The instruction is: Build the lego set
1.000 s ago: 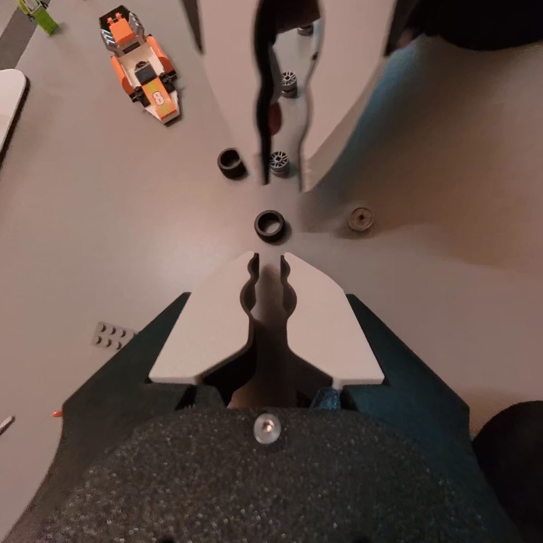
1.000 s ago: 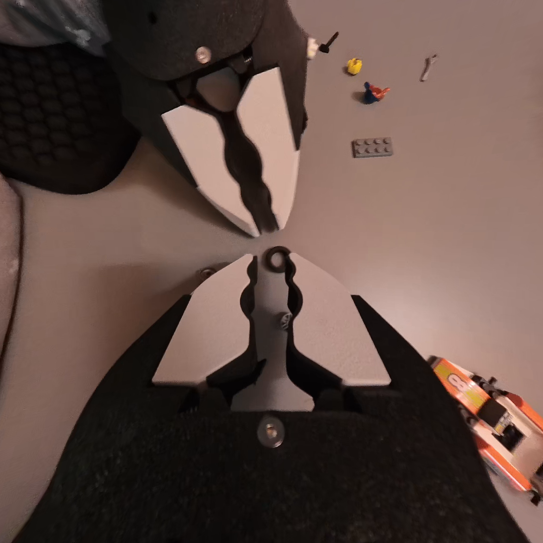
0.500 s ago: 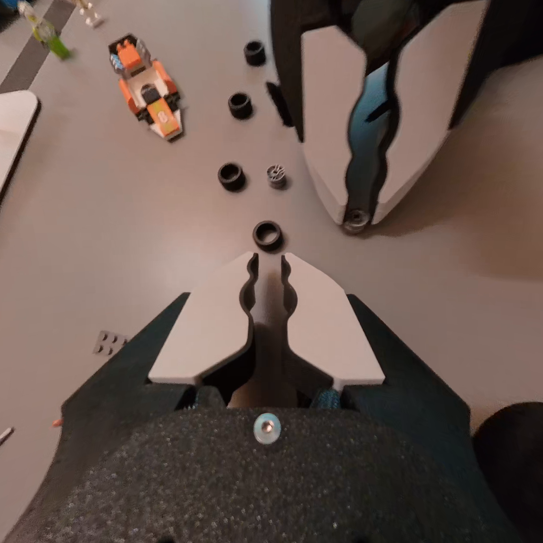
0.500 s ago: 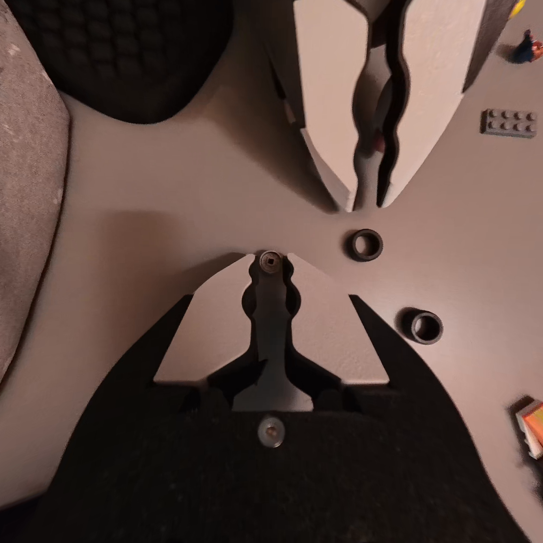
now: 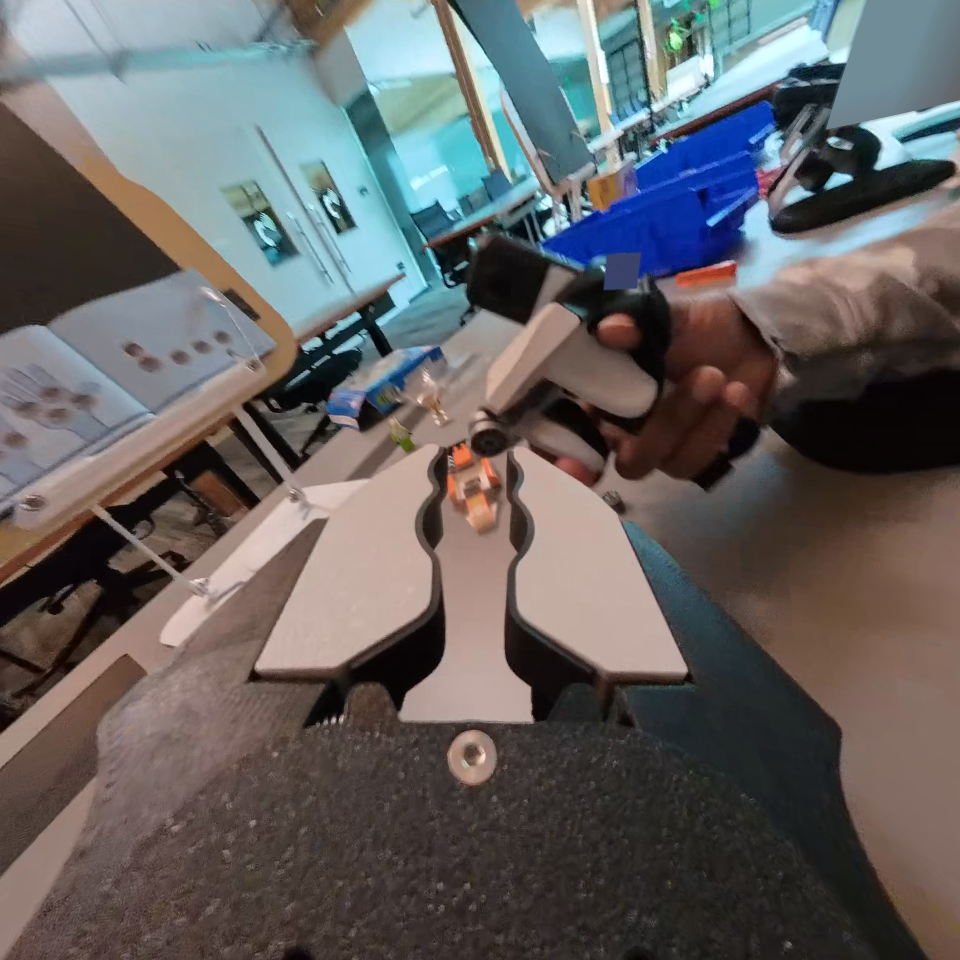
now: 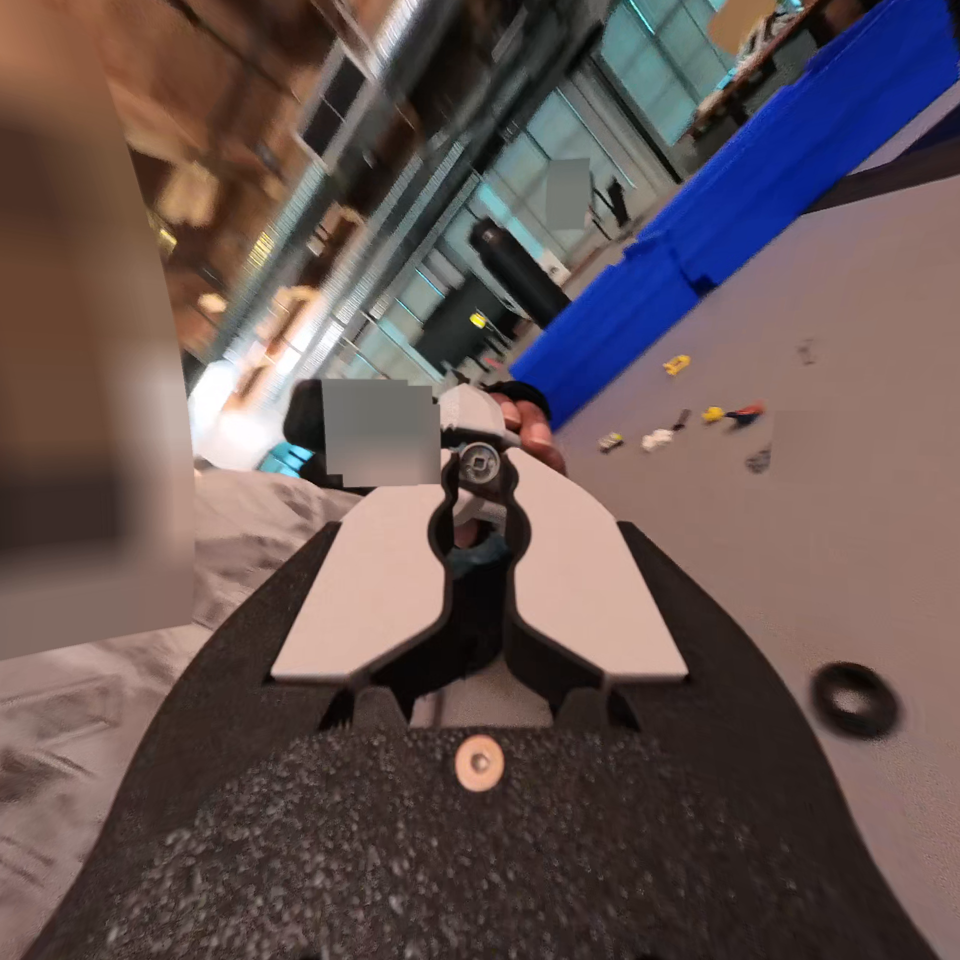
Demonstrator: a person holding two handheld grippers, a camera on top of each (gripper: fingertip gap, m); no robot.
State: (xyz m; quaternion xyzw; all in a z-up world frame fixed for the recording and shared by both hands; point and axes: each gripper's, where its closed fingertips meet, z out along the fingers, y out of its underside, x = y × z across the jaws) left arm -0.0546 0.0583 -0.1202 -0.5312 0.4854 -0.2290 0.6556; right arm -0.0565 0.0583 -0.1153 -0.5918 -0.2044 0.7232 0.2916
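Now lifted off the table, pinches the hub at the right gripper tips, left gripper spread and empty (tyre lies below on the table), so fitting looks next.

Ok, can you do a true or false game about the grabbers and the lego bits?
1. The right gripper is pinching a small grey wheel. True.
2. The left gripper is holding a black tyre. False: it is open and empty, and the tyre lies on the table.
3. The orange car sits on the table, out past the left gripper's tips. True.
4. The big bins at the back are red. False: they are blue.
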